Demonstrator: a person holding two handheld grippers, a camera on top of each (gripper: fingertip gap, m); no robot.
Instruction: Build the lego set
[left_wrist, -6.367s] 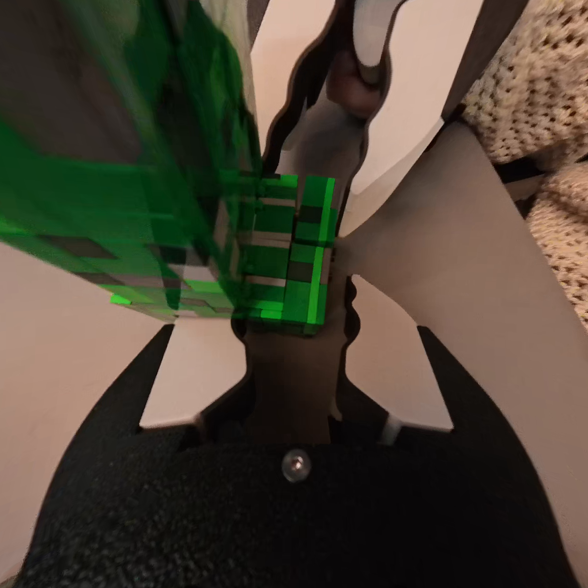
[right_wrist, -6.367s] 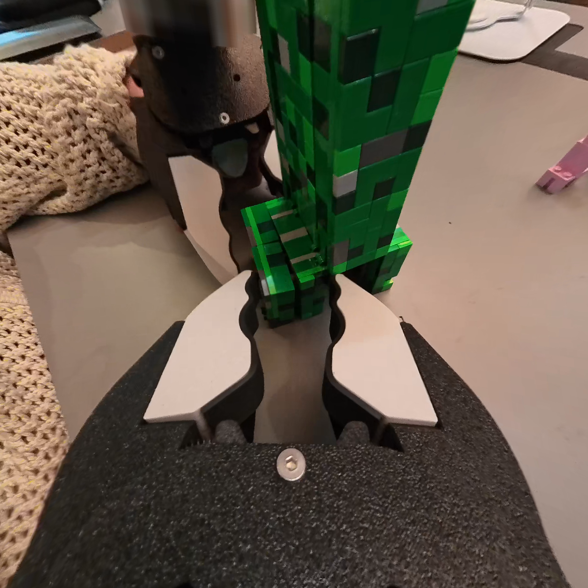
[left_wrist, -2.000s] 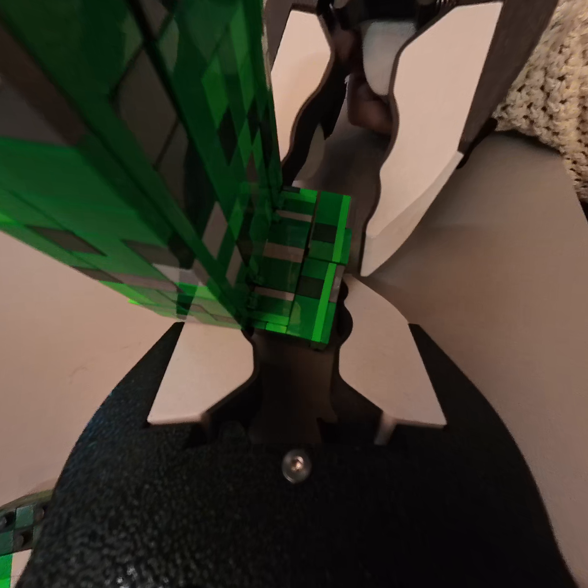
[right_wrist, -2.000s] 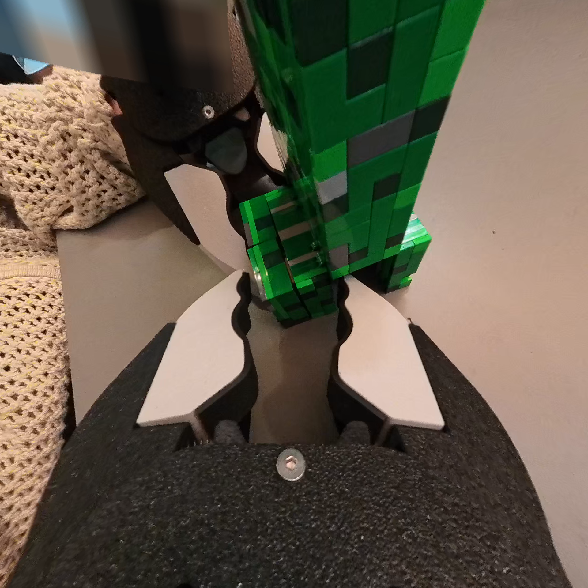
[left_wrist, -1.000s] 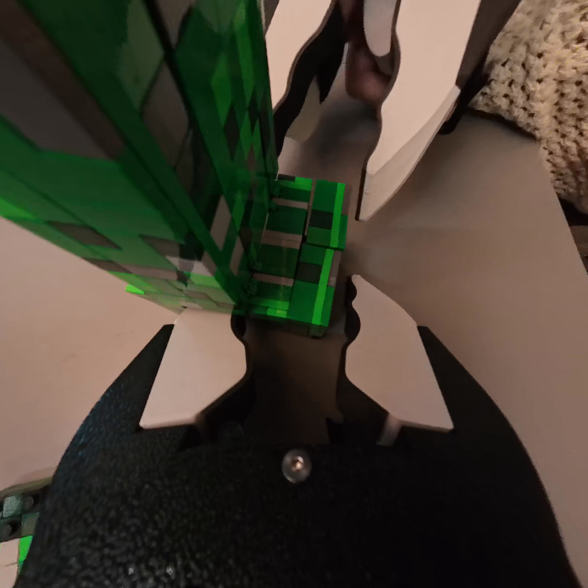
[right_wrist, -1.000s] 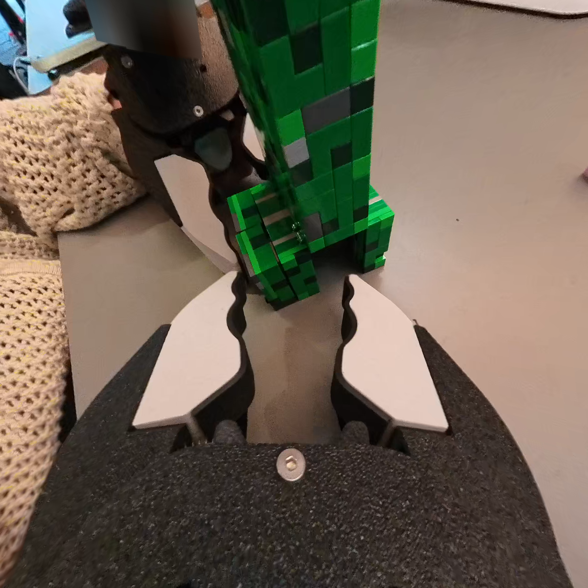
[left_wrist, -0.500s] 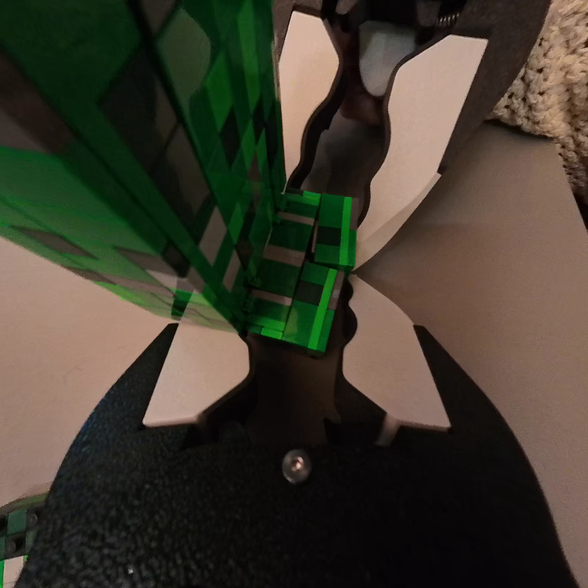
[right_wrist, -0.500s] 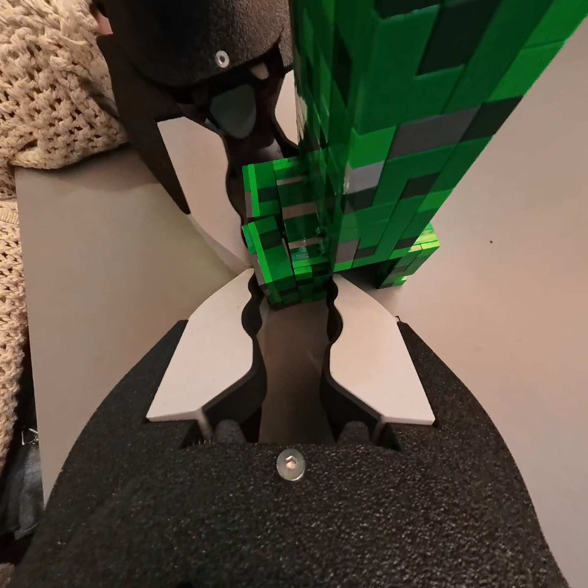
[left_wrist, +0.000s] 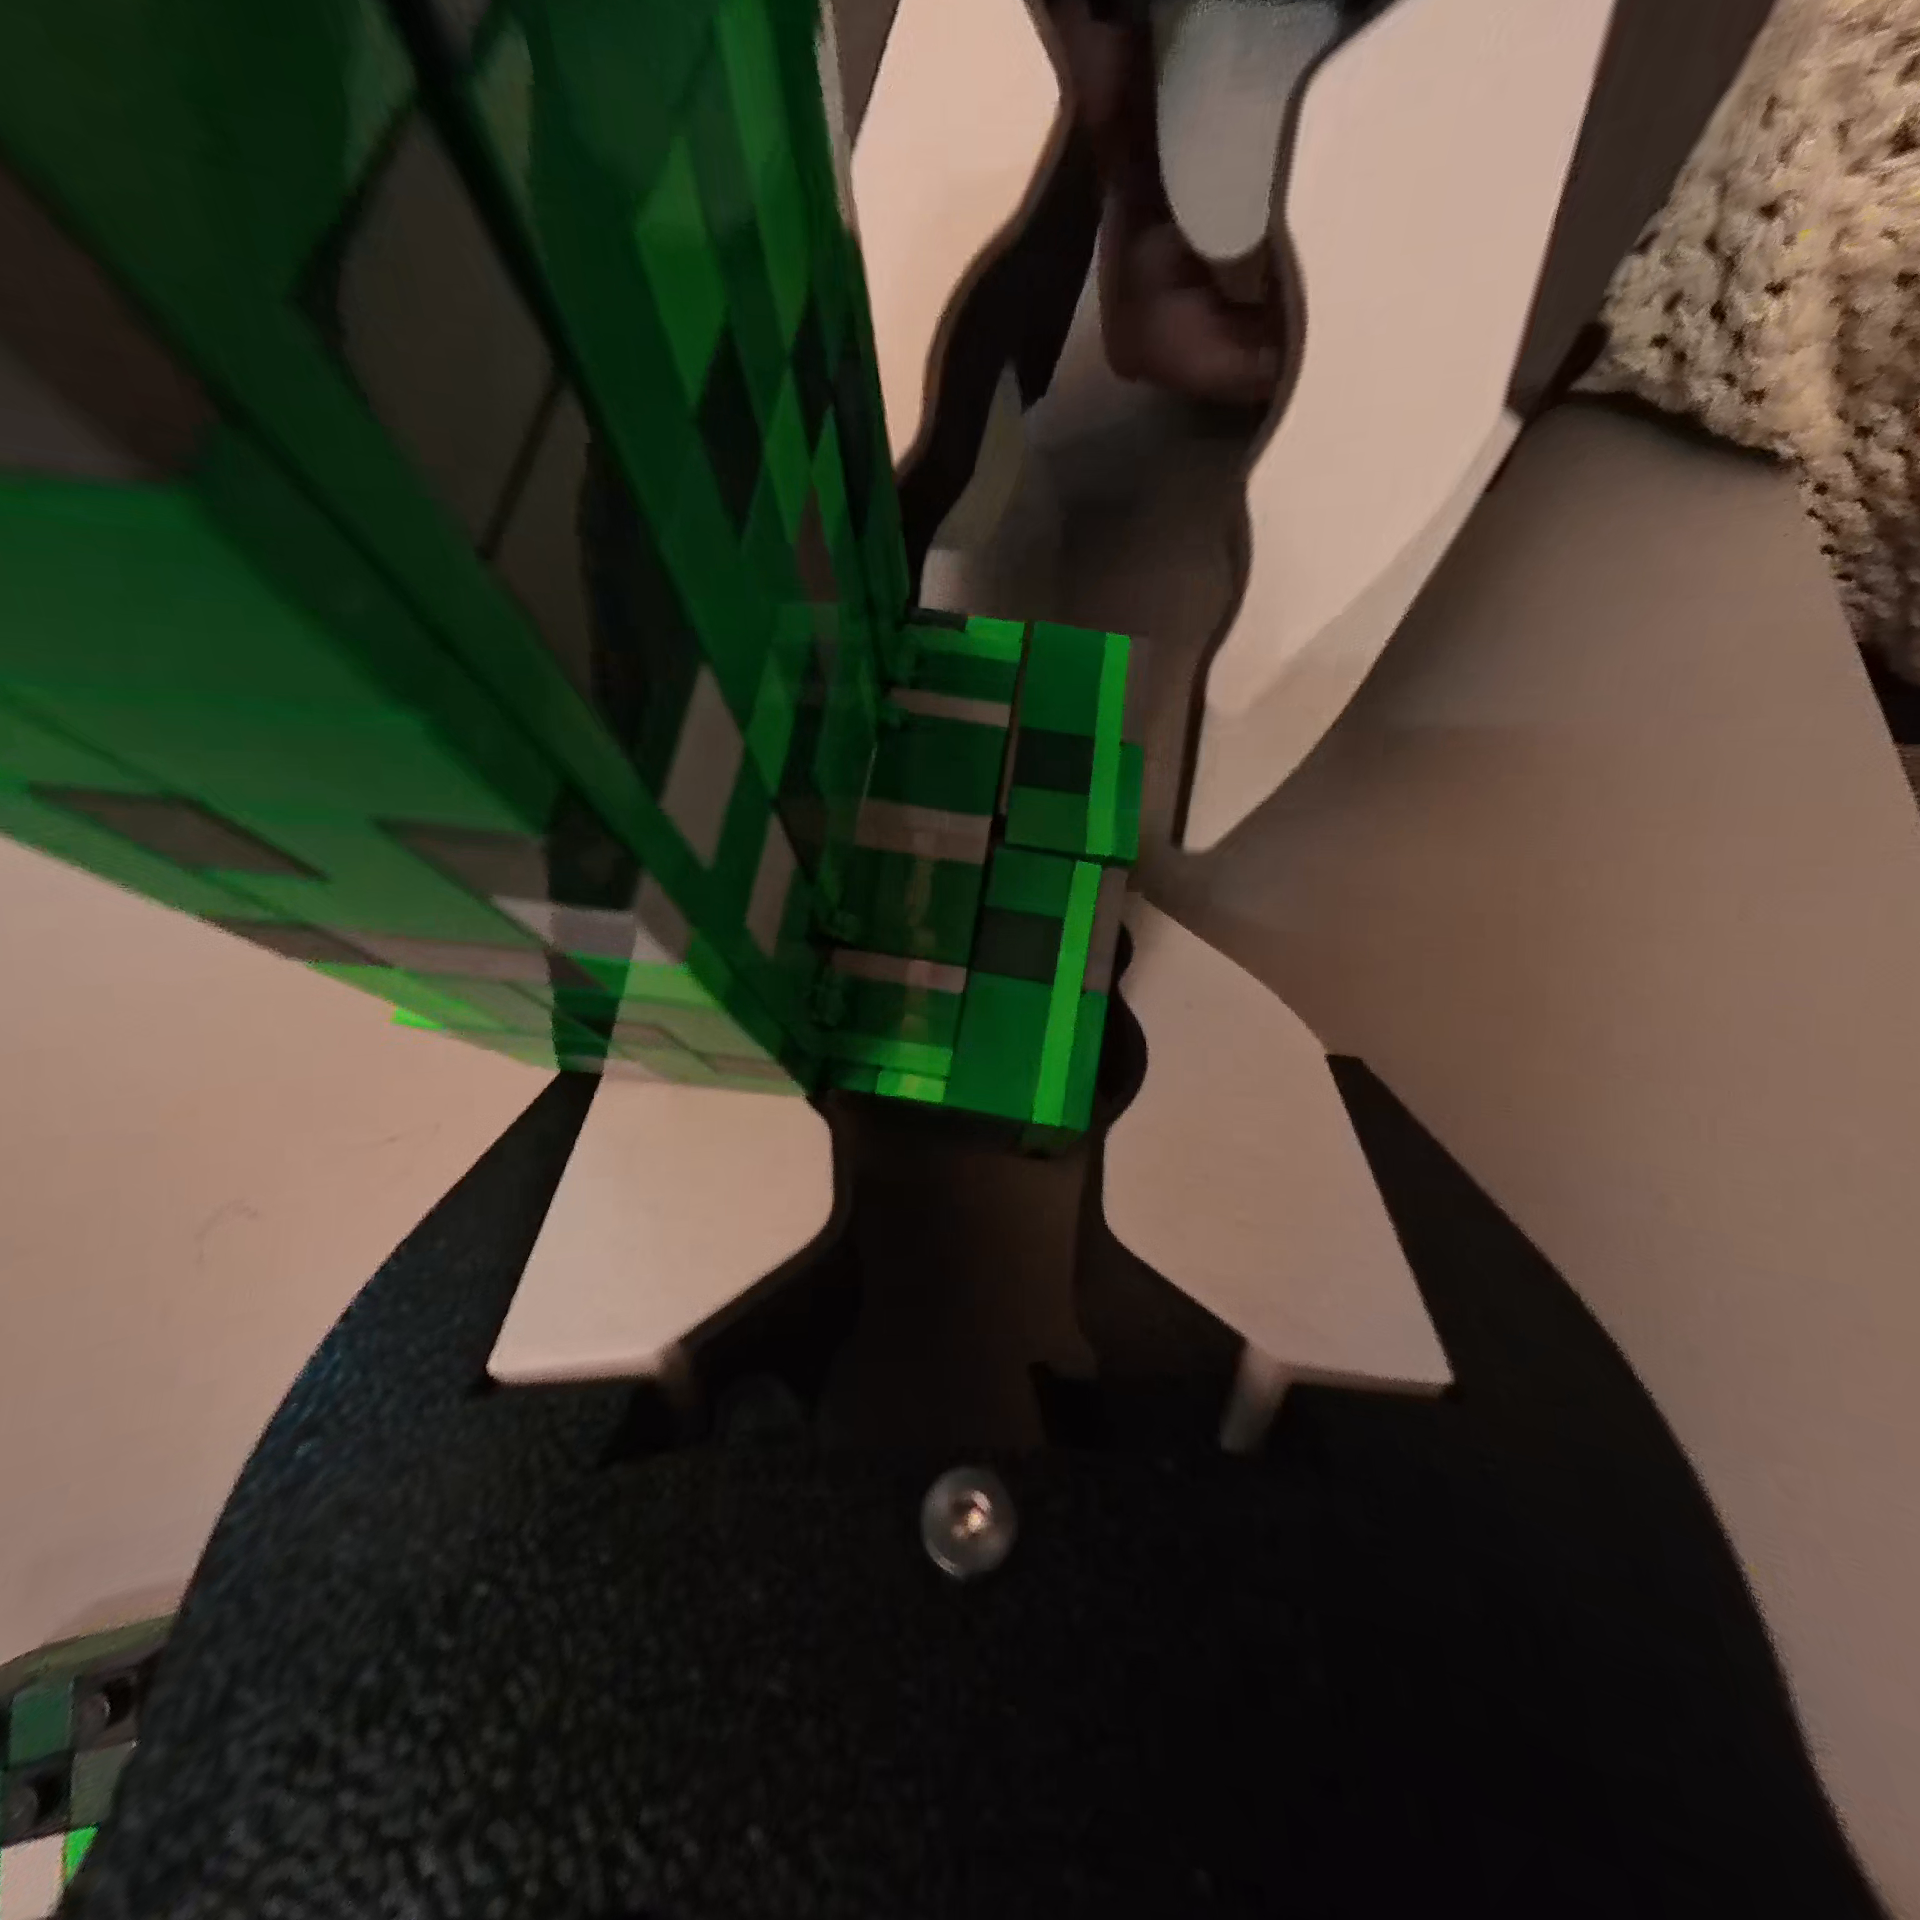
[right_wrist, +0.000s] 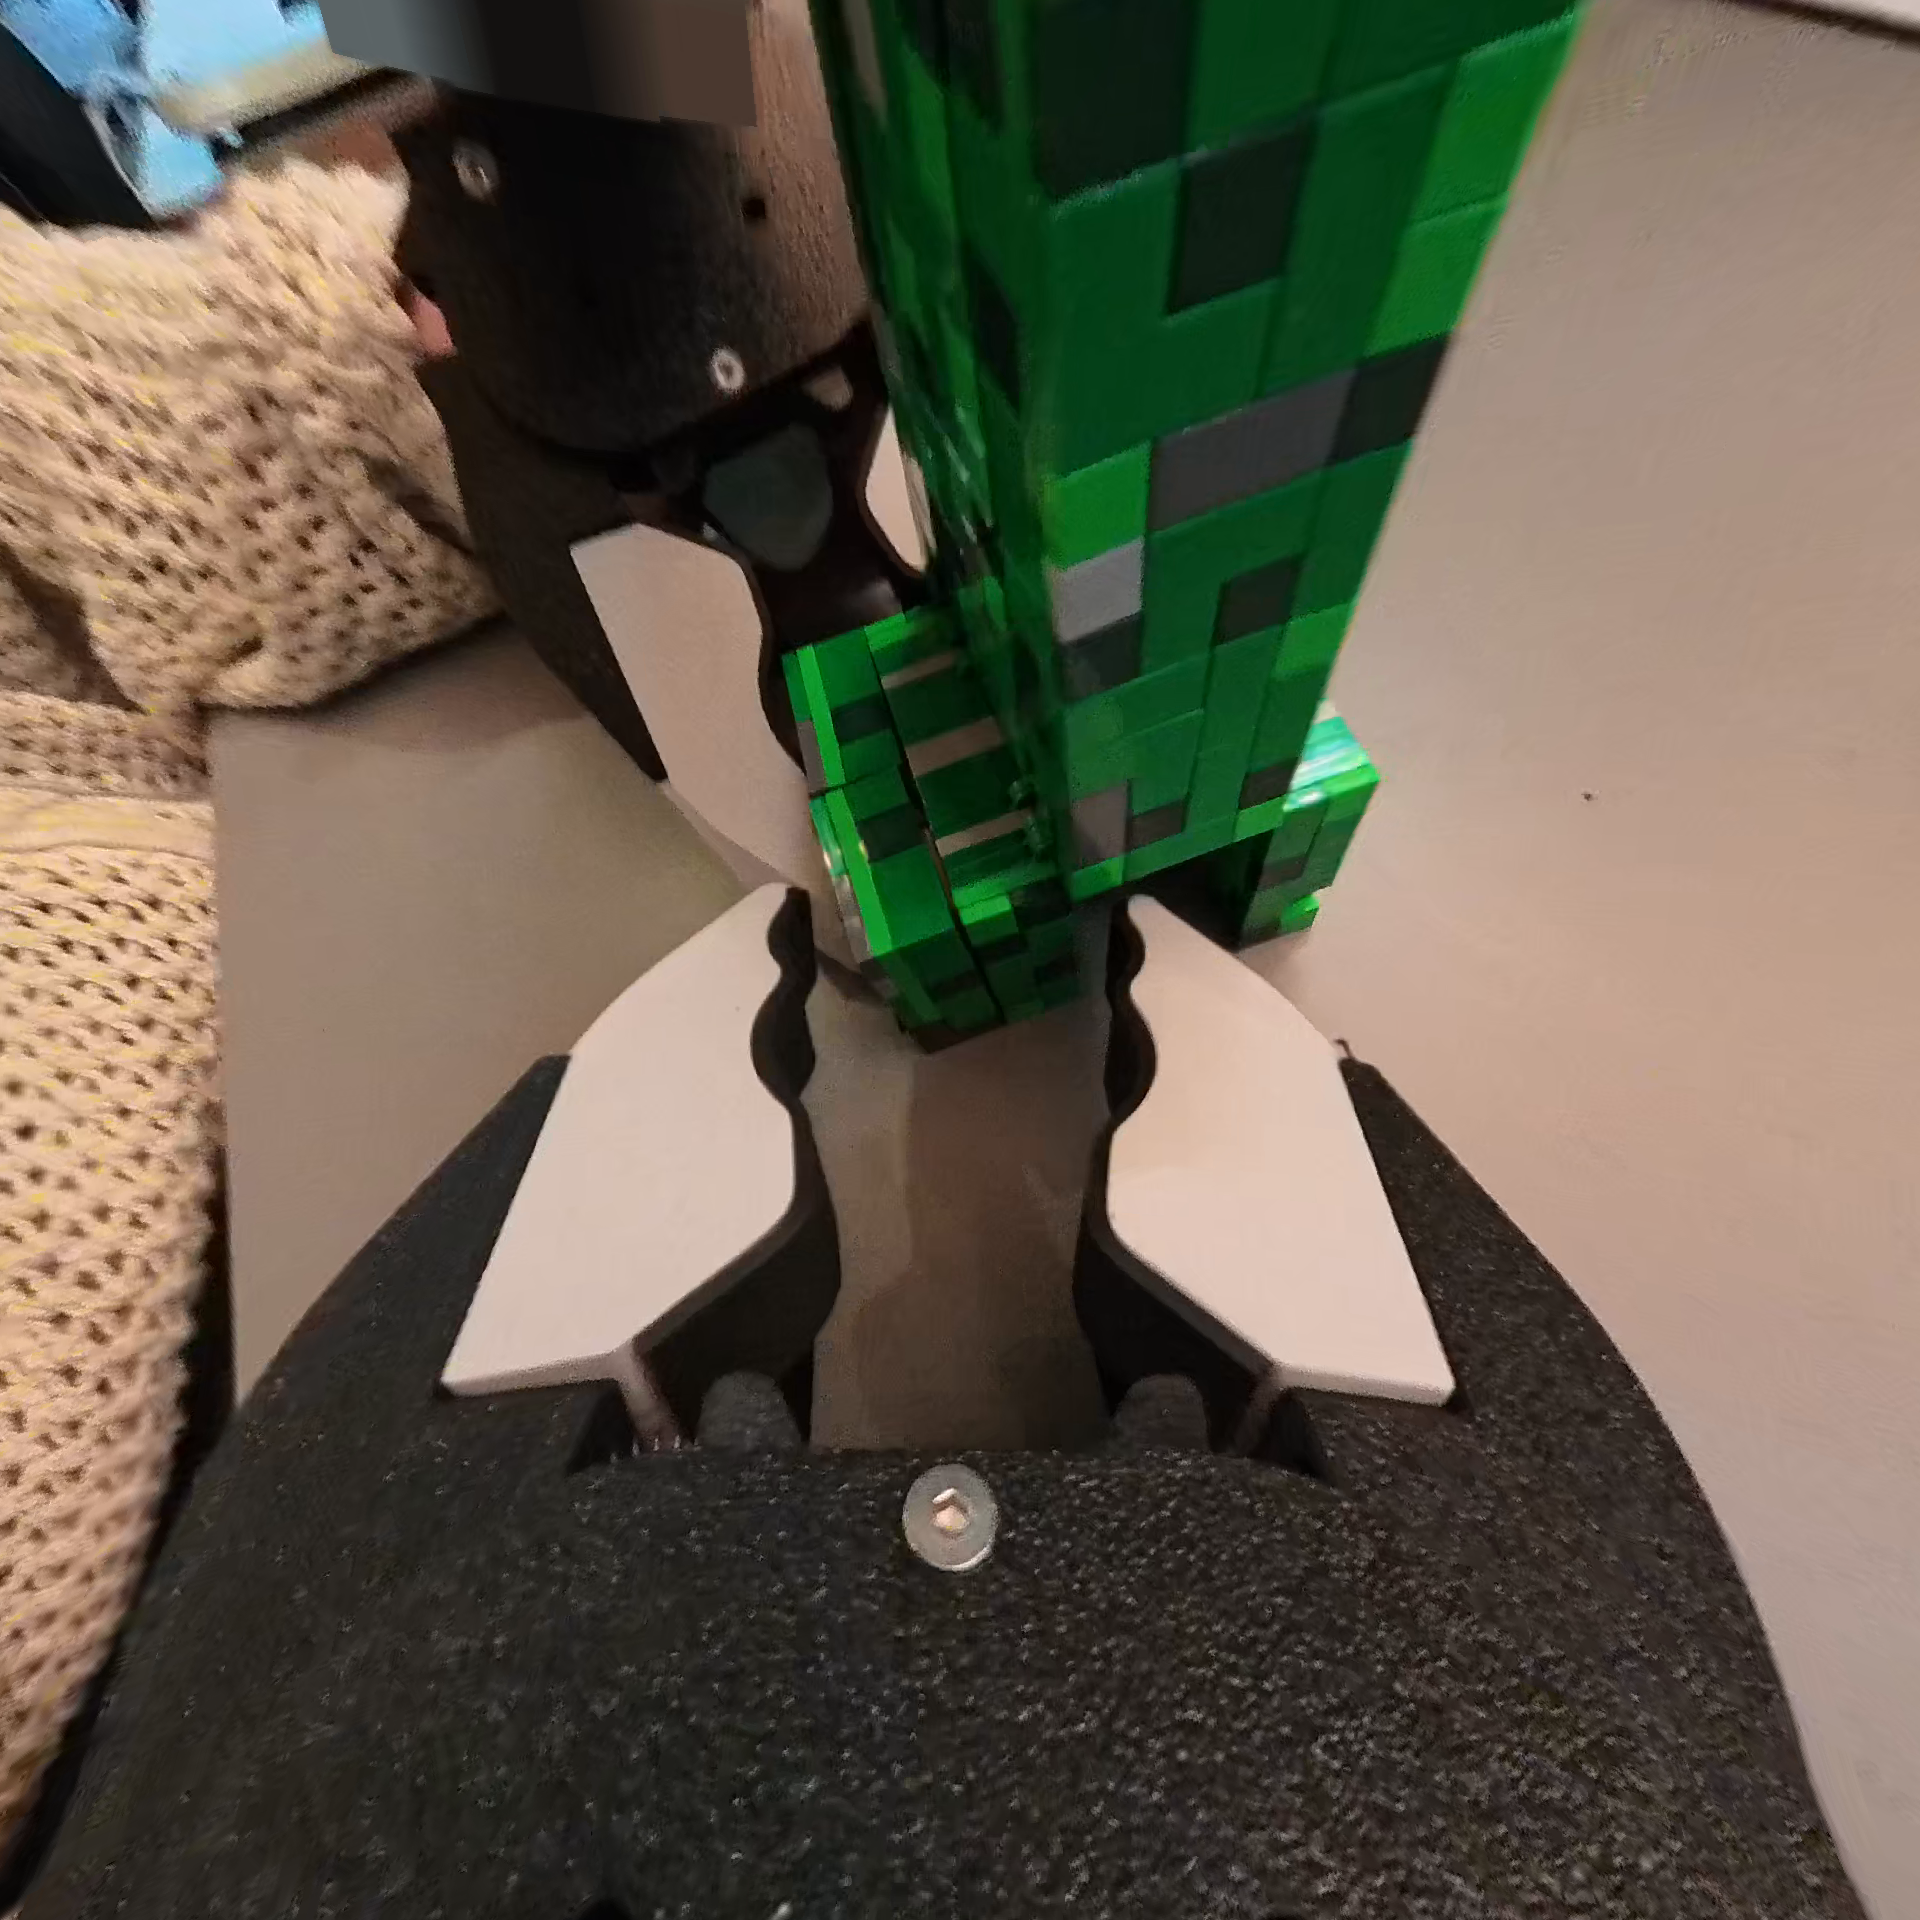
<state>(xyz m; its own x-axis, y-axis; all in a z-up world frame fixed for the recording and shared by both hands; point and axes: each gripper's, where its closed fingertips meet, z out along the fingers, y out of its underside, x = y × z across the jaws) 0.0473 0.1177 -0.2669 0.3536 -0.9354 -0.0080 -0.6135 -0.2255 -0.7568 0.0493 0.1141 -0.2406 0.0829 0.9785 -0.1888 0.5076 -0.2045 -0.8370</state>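
- Surface: plain beige table, dim warm light. Cream knit fabric along the left edge in the right wrist view; it sits far right in the left wrist view.
- Far left, bottom corner of the left wrist view: a loose green studded piece, cropped by the frame. Can't tell what it belongs to.
- Green blocky figure stands upright mid-table; tall tiled body in green, dark green and grey squares. Its top is out of frame, so you can't confirm a head from here.
- Front foot block sits at the base of the body, between your two tools. A second foot shows behind, on the right side.
- Left gripper: jaws narrow, closed against the sides of the foot block's near end.
- Right gripper: jaws at a moderate gap, tips flanking the foot block from the opposite end. Contact isn't clear, so I can't tell if it's clamped.
- Progress, my read: late stage. Body and feet look assembled; you're seating or squaring the front foot. Left over: at least that loose piece, plus whatever is out of view.
- Writing/brands: none legible on the bricks, table or tools.
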